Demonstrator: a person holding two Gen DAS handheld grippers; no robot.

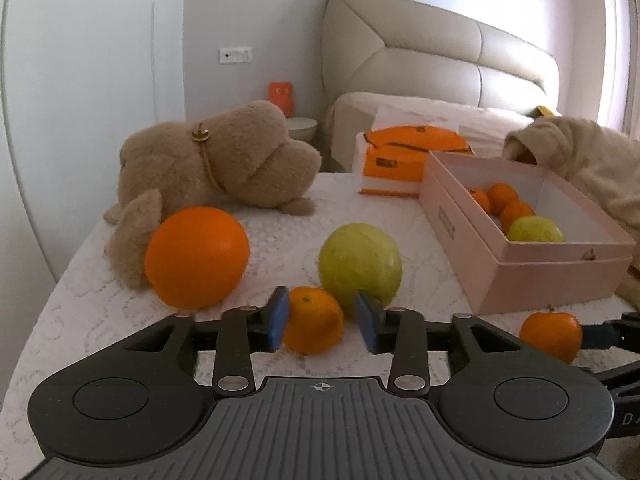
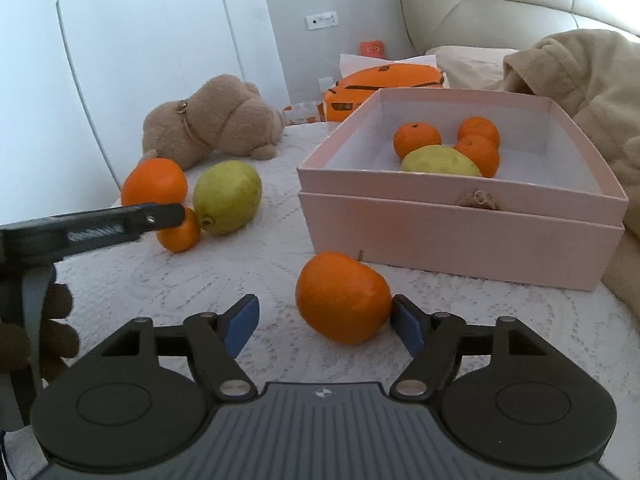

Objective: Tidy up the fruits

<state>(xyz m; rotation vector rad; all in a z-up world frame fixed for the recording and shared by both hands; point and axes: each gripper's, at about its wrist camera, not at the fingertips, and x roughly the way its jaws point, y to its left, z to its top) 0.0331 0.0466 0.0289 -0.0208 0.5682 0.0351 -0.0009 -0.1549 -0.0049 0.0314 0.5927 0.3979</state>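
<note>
Left tool (image 1: 323, 320) apart around small orange (image 1: 314, 320), just touching one pad. Right tool (image 2: 323, 322) apart, orange (image 2: 343, 297) between. Pink box (image 1: 520, 276) label beyond: unreadable.

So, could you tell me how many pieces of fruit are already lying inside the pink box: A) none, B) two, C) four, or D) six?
C: the right wrist view shows three small oranges and one green fruit inside the pink box, and nothing else in it.
</note>
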